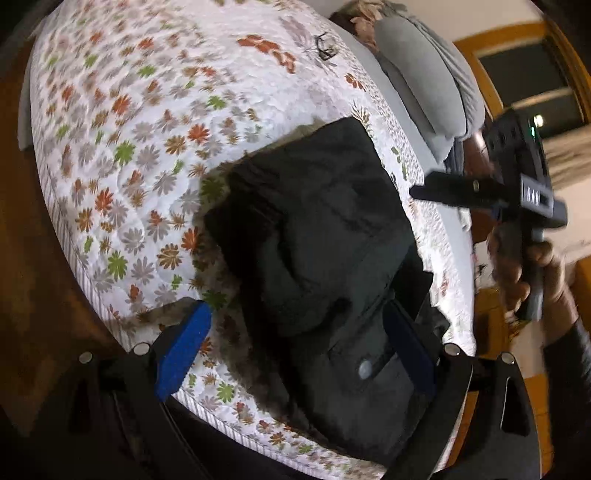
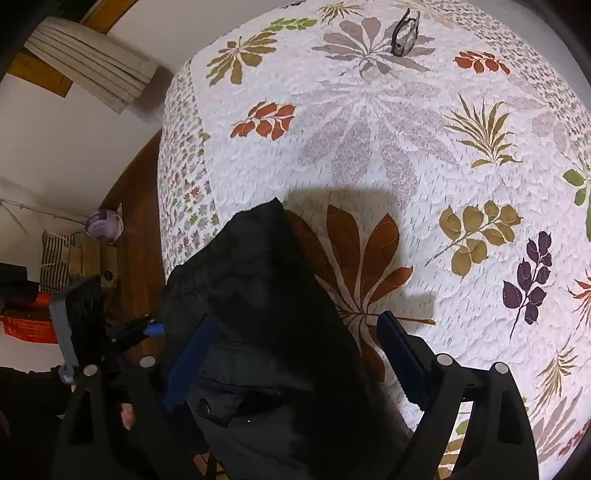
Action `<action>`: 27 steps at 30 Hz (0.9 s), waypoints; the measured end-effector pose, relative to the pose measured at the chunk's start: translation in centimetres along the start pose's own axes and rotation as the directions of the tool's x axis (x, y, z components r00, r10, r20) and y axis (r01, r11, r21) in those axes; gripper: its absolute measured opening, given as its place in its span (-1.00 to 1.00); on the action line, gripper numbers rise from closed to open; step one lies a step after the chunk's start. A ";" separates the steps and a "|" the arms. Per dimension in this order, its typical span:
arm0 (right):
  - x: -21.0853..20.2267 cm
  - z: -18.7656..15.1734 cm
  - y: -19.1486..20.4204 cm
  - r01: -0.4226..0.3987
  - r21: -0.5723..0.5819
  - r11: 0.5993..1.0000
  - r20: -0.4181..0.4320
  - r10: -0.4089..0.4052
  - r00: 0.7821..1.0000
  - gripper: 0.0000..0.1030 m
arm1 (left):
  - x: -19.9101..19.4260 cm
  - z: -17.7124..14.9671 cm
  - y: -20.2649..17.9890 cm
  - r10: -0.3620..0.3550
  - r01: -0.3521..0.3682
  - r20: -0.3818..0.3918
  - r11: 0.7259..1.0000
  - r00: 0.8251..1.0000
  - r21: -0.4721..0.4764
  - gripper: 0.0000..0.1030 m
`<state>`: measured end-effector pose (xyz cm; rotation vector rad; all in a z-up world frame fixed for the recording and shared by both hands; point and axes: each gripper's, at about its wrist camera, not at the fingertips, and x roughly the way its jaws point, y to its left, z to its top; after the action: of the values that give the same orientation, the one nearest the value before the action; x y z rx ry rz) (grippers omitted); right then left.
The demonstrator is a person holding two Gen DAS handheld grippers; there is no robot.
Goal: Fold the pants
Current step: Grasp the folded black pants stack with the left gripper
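The black pants (image 1: 317, 236) lay bunched at the quilt's (image 1: 147, 147) near edge. Both the left gripper (image 1: 295, 350) and the right gripper (image 2: 291, 354) stood wide, apparently gripping nothing — a shallow bite could let the fabric slide off the bed.

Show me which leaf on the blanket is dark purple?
The small sprig on the quilt, far right; others are orange, olive, green, brown or grey.

From my left wrist view, the dark pants (image 1: 325, 258) run off the bottom edge, hiding the quilt (image 1: 147, 147) beneath. My right gripper (image 1: 436, 194) at right is motion-blurred; I cannot read its jaws. A small dark object (image 2: 405, 32) at the right view's top is too small to identify.
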<state>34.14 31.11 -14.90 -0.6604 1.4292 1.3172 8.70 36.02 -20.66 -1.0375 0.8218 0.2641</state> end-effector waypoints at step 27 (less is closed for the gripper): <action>1.5 3.6 2.0 -0.032 -0.072 0.997 -0.073 0.027 0.997 0.76 | 0.9 2.8 7.1 -0.327 0.320 0.031 0.897 0.945 -0.305 0.82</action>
<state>33.03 35.37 -15.00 -0.7442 1.4591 1.3867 6.70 41.85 -25.20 -1.4534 0.6231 0.0960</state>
